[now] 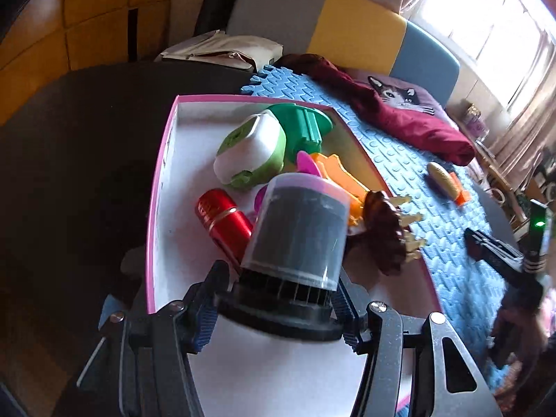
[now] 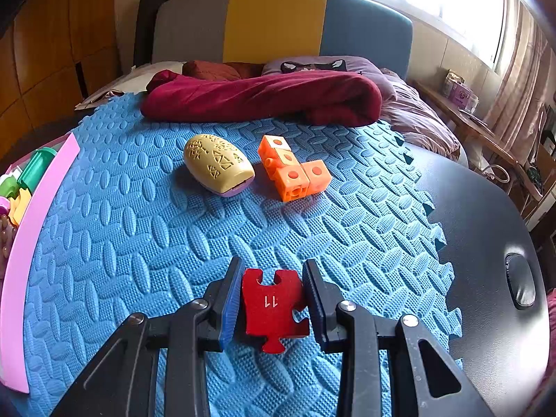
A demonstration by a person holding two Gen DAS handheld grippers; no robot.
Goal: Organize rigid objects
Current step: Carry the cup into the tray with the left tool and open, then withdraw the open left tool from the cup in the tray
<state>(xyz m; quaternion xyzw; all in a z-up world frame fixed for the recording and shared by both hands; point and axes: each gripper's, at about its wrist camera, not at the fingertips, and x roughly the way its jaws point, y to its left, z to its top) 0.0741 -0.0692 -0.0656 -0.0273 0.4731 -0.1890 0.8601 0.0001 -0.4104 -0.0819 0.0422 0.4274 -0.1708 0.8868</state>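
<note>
Left gripper (image 1: 281, 307) pinches a dark canister (image 1: 295, 229) over the pink-rimmed box (image 1: 163, 160), hiding toys behind it. Only the right wrist view shows the right gripper (image 2: 272, 304) clamping a red puzzle piece (image 2: 272, 309) beside that box, partly cut off.

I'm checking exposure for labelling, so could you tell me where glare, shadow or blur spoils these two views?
Left wrist view: window blown out white, table left of the pink-edged box nearly black, slight blur. Right wrist view: window also overexposed, blue foam mat sharp, fisheye bending its edges.
</note>
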